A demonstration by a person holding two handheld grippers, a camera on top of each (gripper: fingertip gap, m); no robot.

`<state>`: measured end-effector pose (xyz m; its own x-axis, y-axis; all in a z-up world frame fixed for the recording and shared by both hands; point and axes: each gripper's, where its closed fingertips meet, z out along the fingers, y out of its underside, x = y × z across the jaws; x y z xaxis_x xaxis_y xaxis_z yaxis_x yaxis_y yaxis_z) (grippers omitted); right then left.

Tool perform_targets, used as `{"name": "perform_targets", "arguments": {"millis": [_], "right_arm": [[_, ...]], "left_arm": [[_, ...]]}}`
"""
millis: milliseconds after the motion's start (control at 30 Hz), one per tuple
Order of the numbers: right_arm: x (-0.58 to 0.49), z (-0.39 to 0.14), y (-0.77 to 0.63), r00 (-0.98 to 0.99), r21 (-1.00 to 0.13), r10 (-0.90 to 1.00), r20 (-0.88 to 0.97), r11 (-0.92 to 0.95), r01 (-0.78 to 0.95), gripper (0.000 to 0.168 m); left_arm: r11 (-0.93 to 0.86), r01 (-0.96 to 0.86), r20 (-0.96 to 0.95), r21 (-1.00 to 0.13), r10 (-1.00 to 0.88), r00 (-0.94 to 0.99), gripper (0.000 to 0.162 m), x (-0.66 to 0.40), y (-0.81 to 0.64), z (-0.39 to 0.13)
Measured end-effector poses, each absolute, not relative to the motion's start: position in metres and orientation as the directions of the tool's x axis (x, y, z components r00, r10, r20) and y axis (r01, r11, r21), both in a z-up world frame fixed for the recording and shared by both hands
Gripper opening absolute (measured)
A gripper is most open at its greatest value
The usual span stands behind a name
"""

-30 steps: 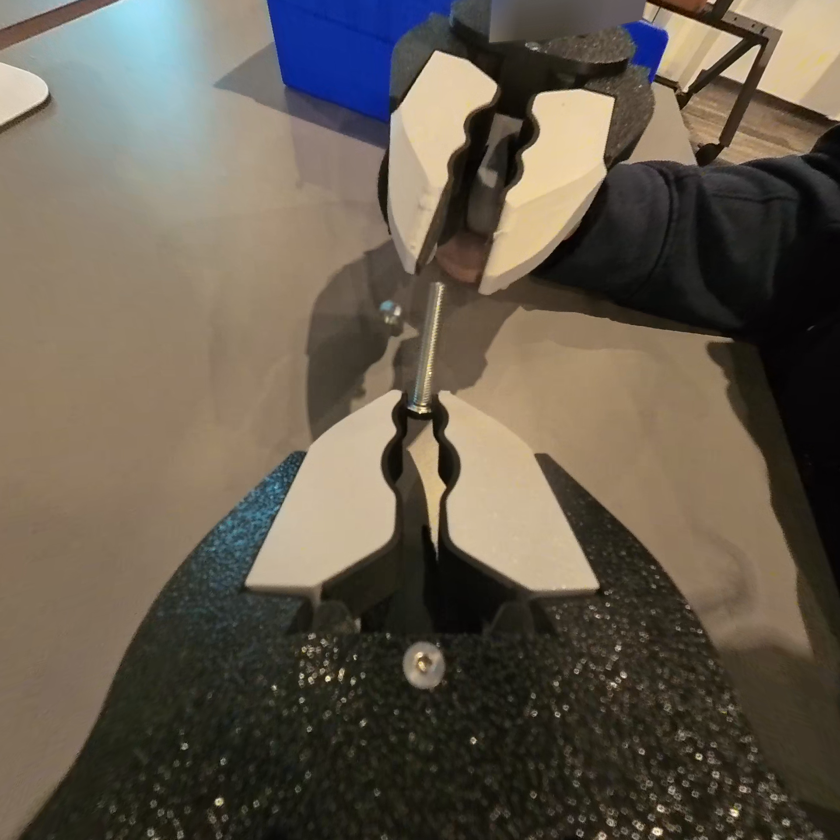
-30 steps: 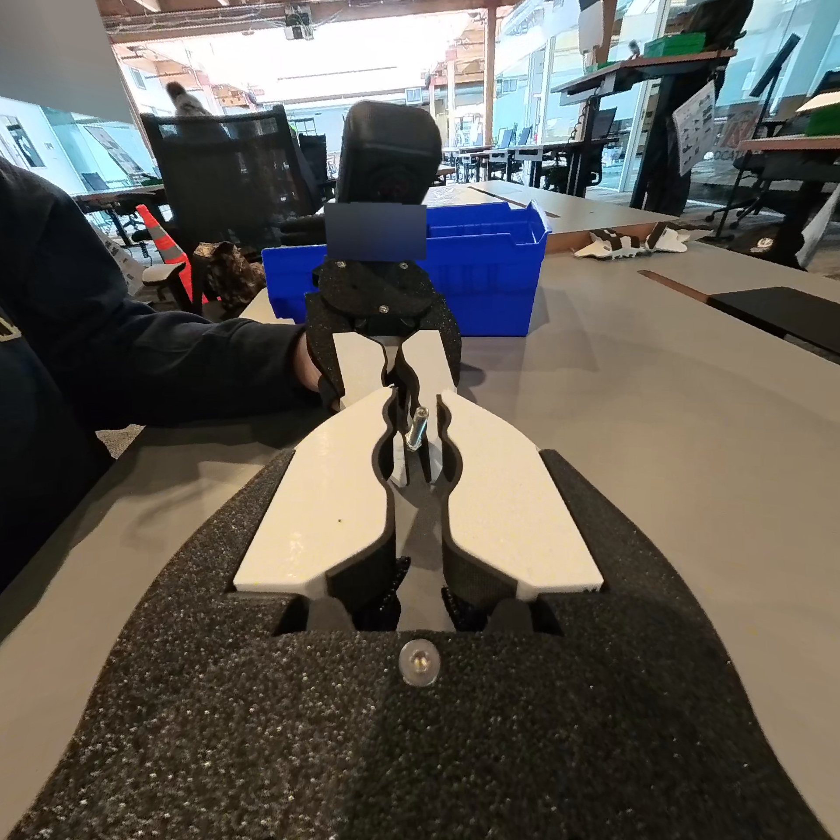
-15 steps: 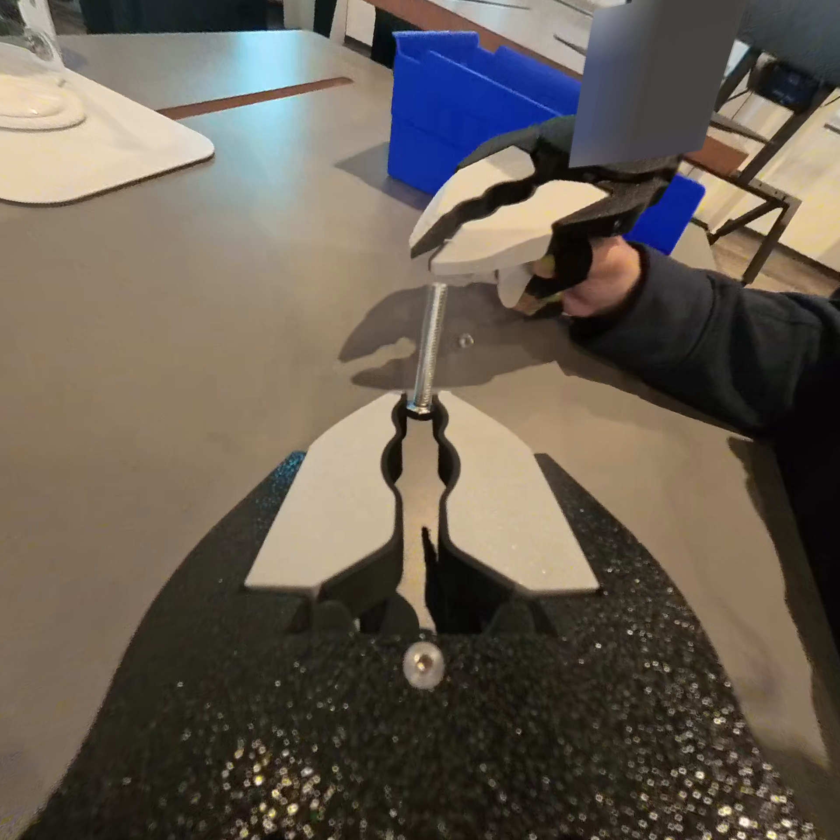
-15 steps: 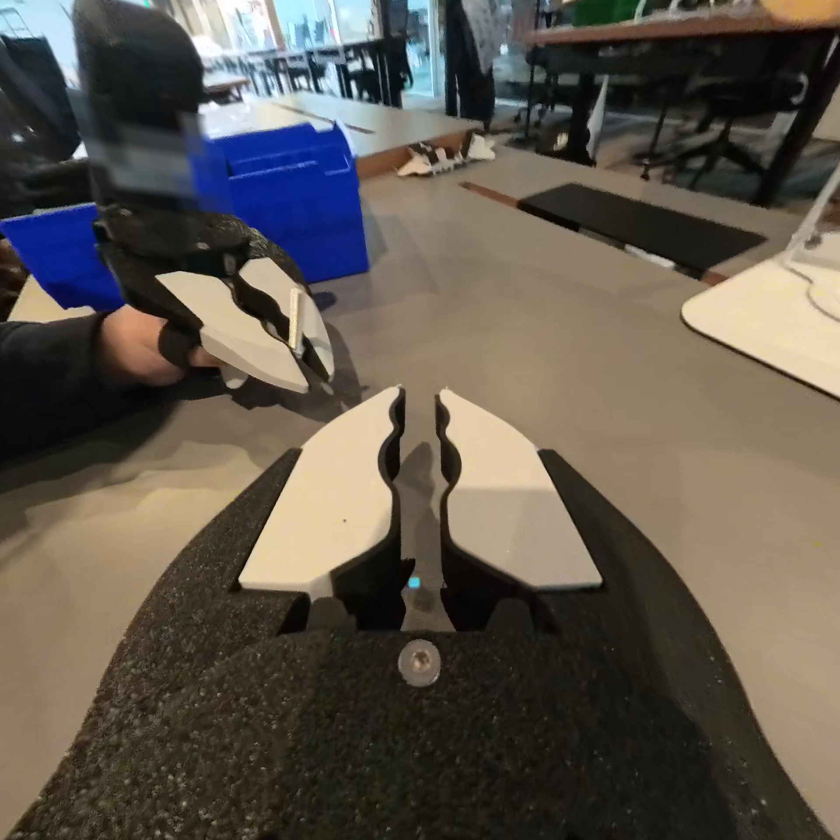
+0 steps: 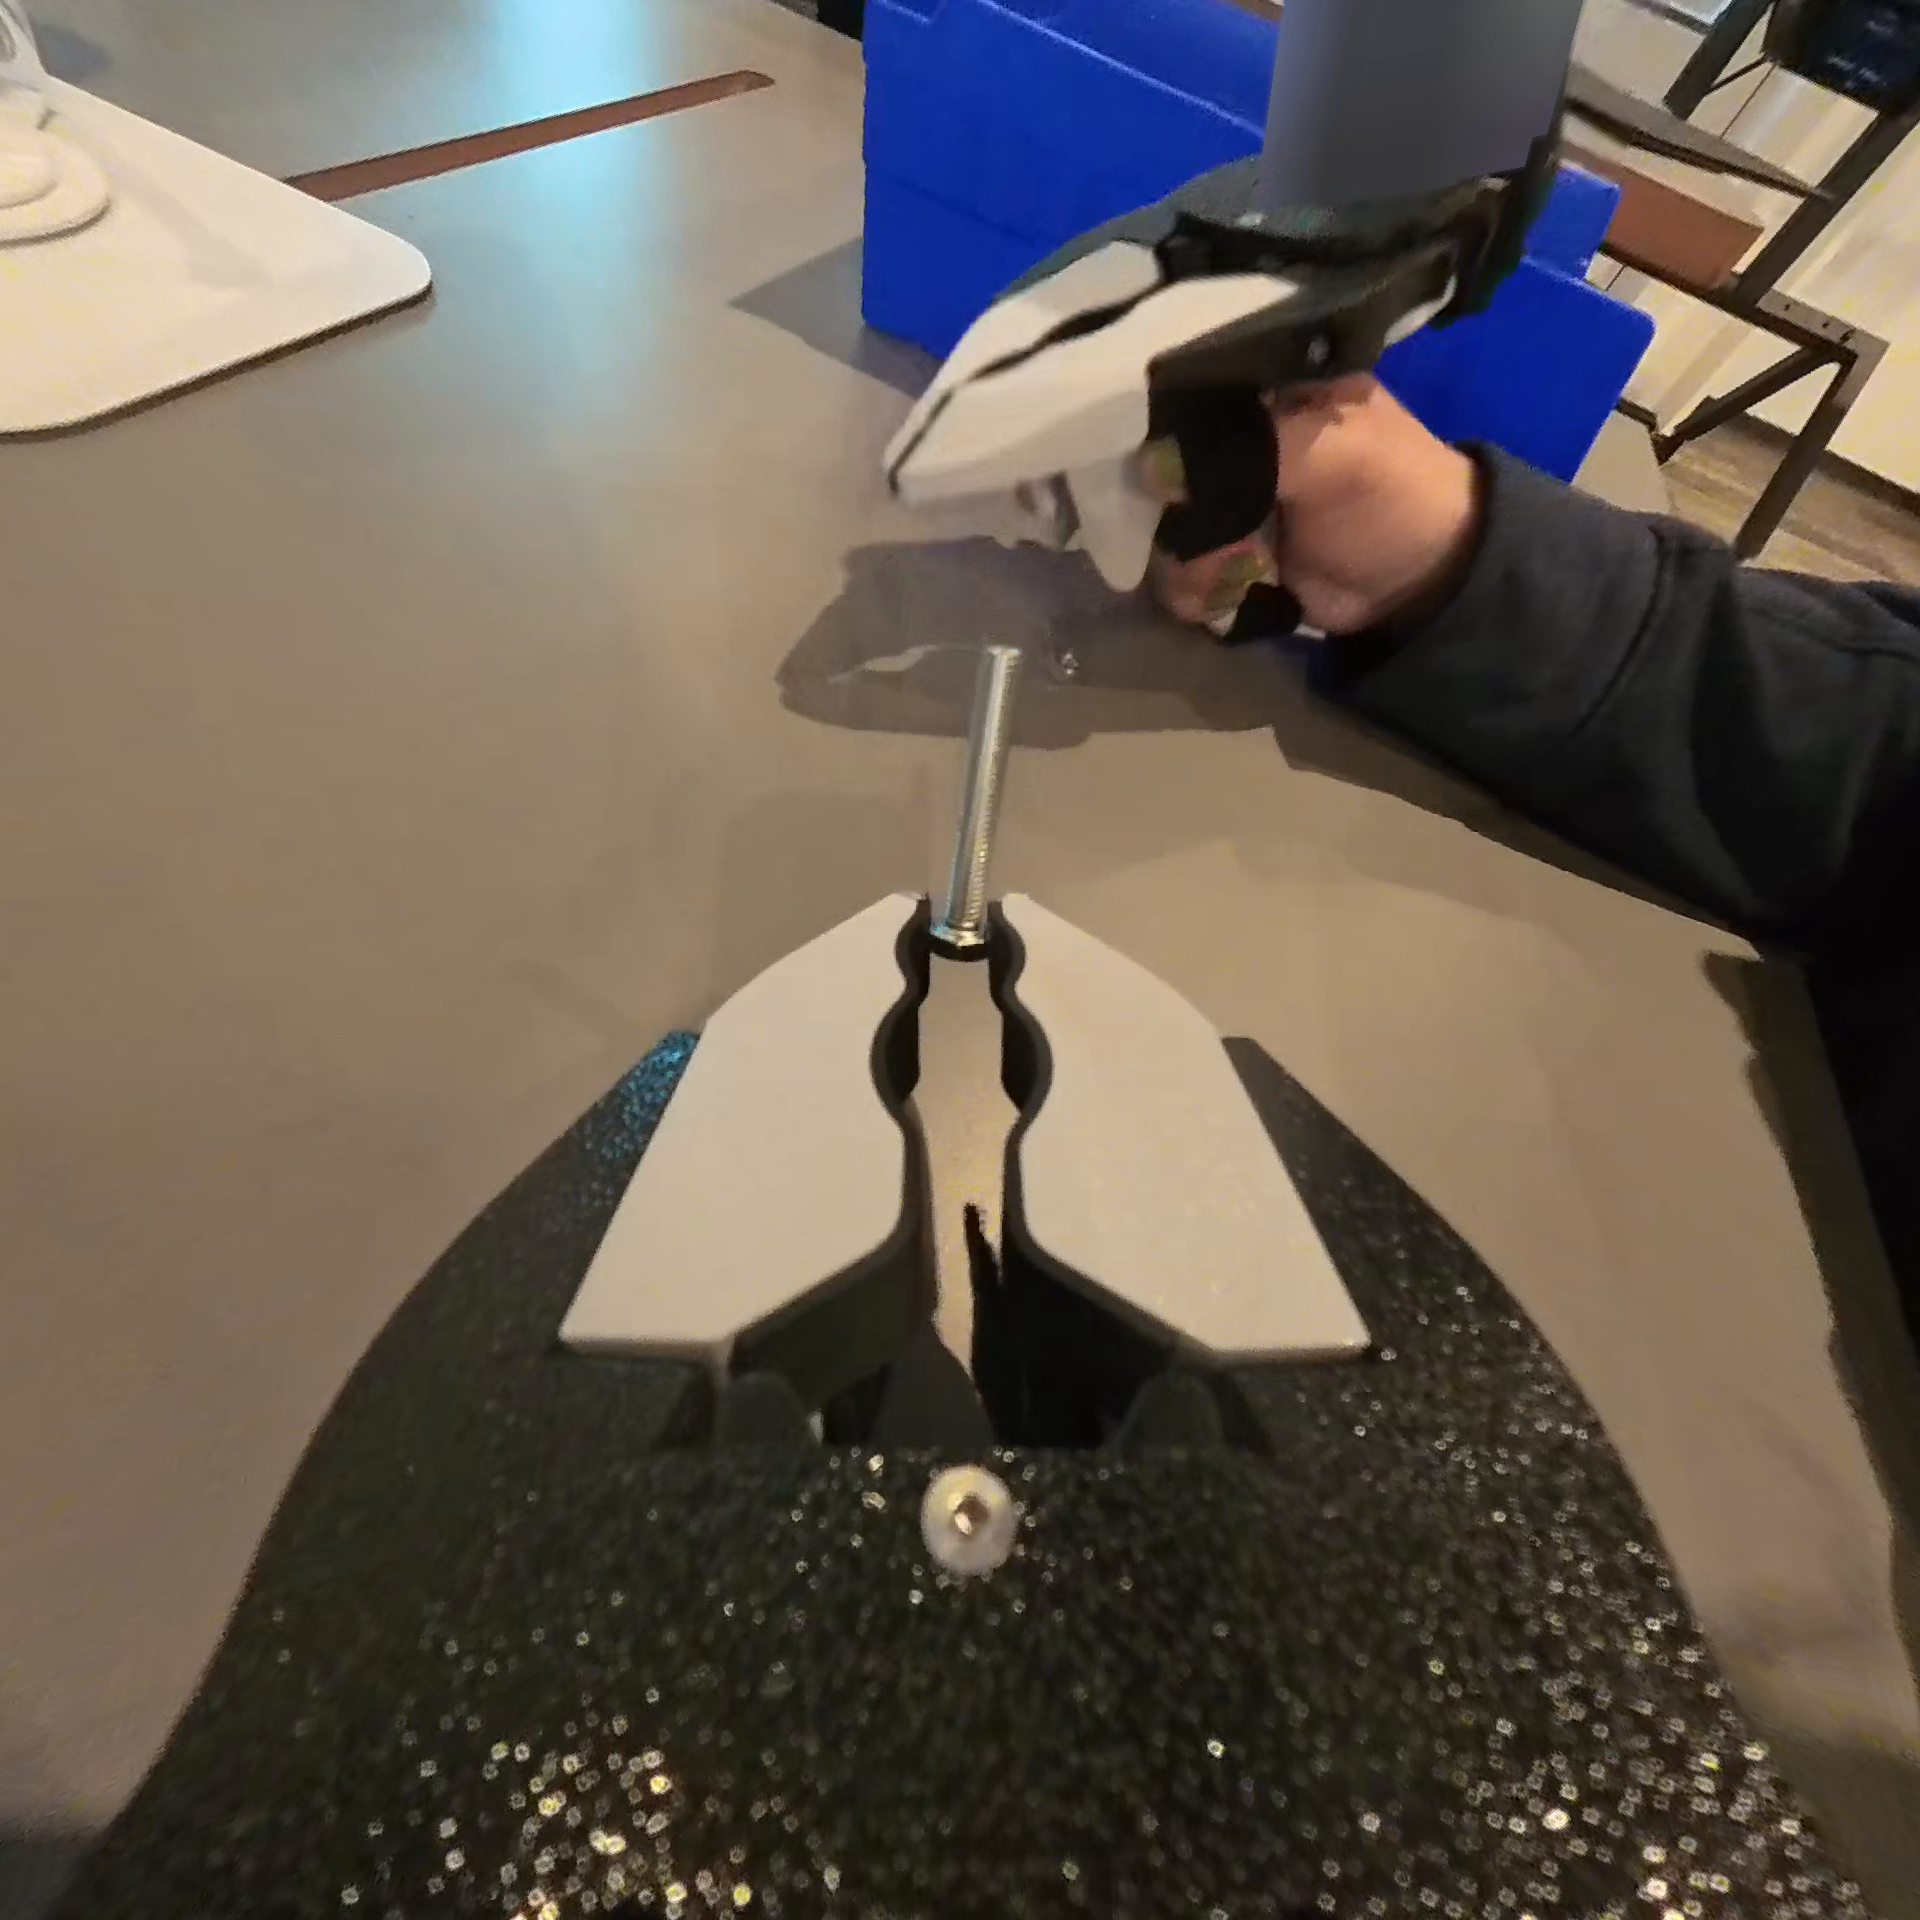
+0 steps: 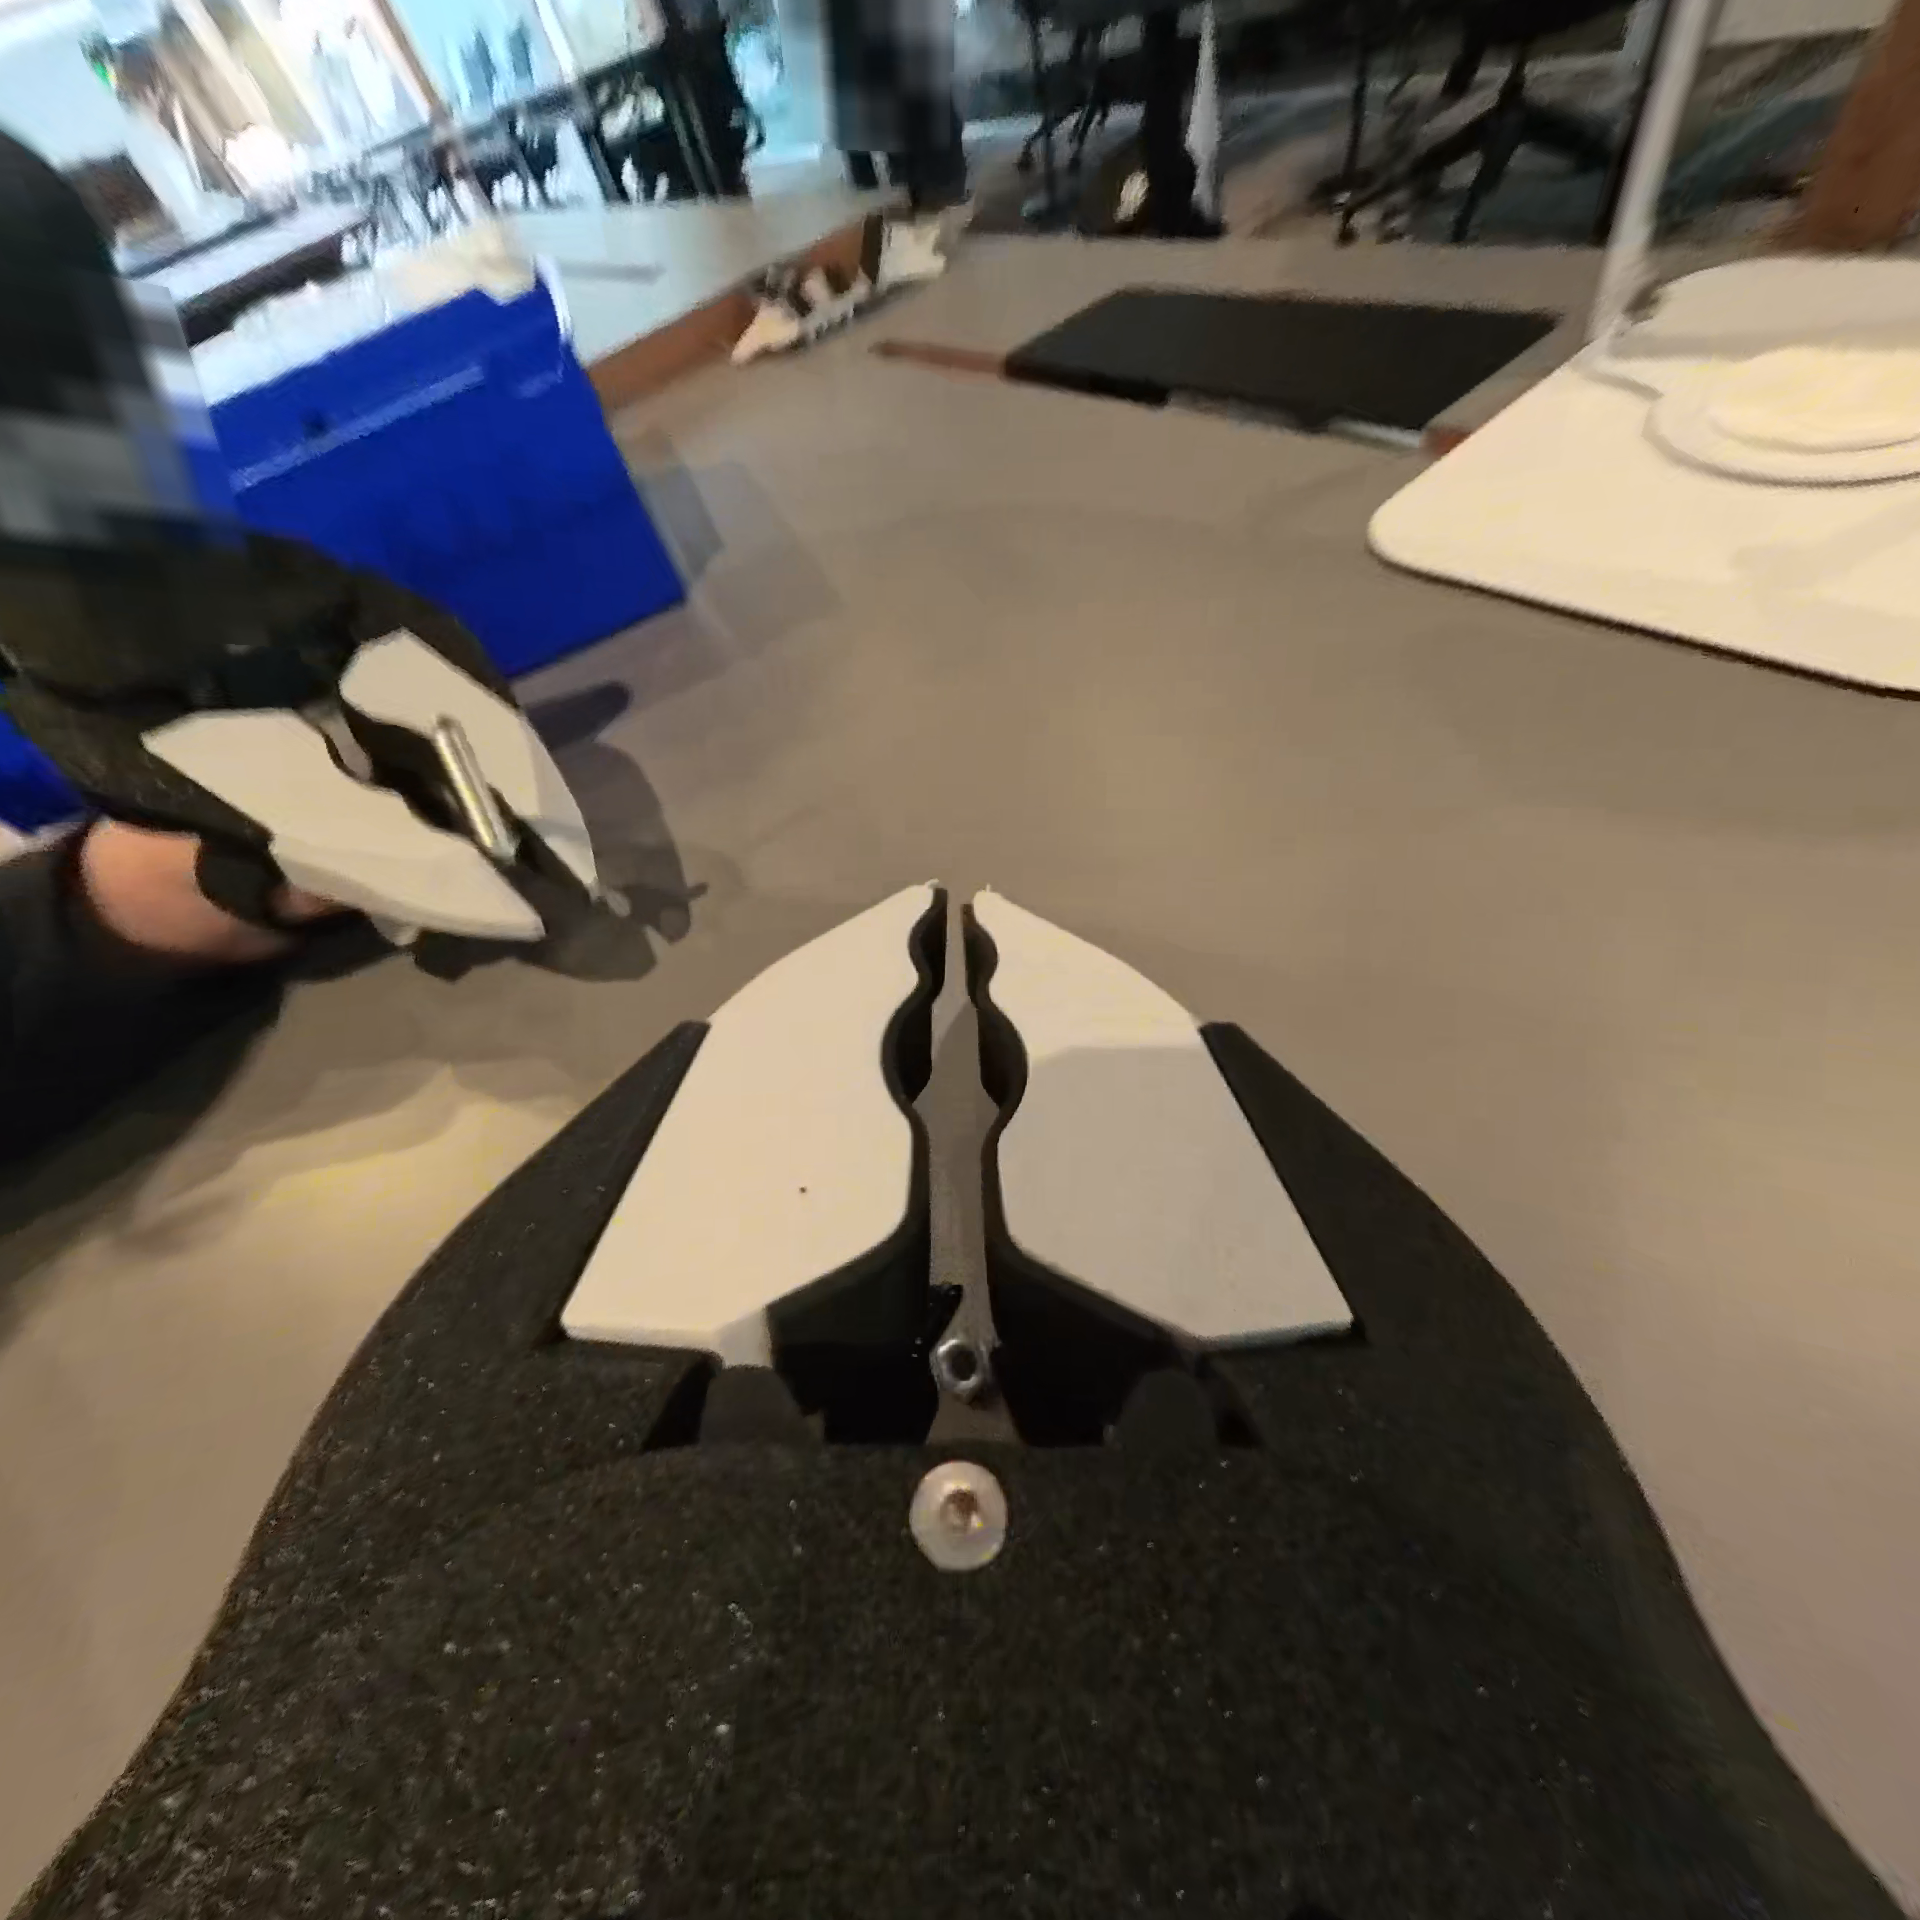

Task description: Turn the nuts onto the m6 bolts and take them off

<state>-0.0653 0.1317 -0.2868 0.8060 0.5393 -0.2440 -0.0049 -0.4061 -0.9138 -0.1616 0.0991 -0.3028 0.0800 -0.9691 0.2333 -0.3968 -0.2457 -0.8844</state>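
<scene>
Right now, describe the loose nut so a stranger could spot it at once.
On the grey table, in front of the blue bin, lies the shadow of the right gripper. The nut sits in that shadow, just right of the bolt tip: the only small shiny thing lying loose.

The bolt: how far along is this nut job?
Done: the bolt shaft is bare, so the nut looks taken off; it lies on the table. In hand: the left gripper clamps the bolt's head. Left: possibly another round; the right gripper is shut, empty.
</scene>
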Motion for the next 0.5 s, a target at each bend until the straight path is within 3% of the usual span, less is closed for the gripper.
{"name": "perform_targets", "arguments": {"millis": [167, 400, 500], "right_arm": [[-0.038, -0.271, 0.116, 0.899, -0.911, 0.362, -0.246, -0.404, -0.087, 0.011], [-0.025, -0.321, 0.064, 0.987, -0.786, 0.140, 0.076, -0.601, 0.146, 0.020], [-0.028, -0.331, 0.061, 0.989, -0.759, 0.132, 0.067, -0.637, 0.137, 0.019]], "left_arm": [[-0.252, -0.392, 0.240, -0.885, -0.967, 0.081, 0.010, -0.162, 0.100, -0.302], [-0.251, -0.389, 0.240, -0.887, -0.968, 0.077, 0.010, -0.162, 0.099, -0.301], [-0.242, -0.394, 0.231, -0.887, -0.970, 0.075, 0.010, -0.162, 0.099, -0.302]]}}
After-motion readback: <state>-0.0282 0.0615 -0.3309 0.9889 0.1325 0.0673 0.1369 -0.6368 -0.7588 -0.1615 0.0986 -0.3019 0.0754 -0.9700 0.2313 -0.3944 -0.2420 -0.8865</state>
